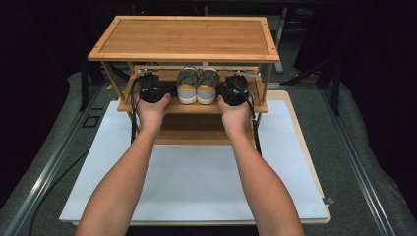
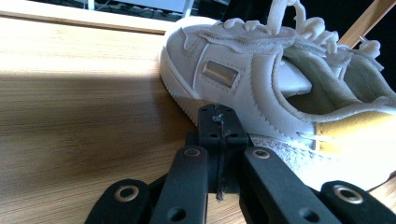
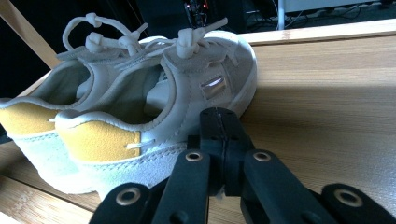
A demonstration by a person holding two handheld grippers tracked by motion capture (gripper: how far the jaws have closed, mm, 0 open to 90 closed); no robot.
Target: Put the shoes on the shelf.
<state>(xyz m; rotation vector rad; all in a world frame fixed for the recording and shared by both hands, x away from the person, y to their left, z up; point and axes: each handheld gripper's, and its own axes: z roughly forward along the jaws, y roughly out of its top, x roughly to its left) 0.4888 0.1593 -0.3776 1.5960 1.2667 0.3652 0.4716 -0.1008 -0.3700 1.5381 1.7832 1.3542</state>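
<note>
- Left hand (image 1: 151, 109): I see it come in from the bottom of the high view and rest at the front edge of the middle shelf (image 1: 192, 107) of the rack (image 1: 186, 39), on the left side.
- Left gripper (image 1: 149, 88): I hold it just left of the shoes, lying on the shelf and pointing toward the back. In the left gripper view its two black jaws (image 2: 219, 128) are pressed together with nothing between them. The tips sit beside the sole of the left shoe; I cannot tell whether they touch it.
- Left shoe (image 1: 187, 86): pale, with a tan heel patch, standing upright on the middle shelf, heel toward me. Its laces and a small metal side tag are clear in the left gripper view (image 2: 261, 70).
- Right shoe (image 1: 208, 86): the same kind, touching the left shoe side by side, heel toward me. The right gripper view shows its heel patch and side tag (image 3: 154, 112).
- Right gripper (image 1: 235, 91): I hold it just right of the shoes on the same shelf. Its jaws (image 3: 219, 130) are clenched, empty, close against the side of the right shoe; contact is not clear.
- Right hand (image 1: 236, 115): at the shelf's front edge, right side.
- White mat (image 1: 196, 182): lies under the rack on the table.
</note>
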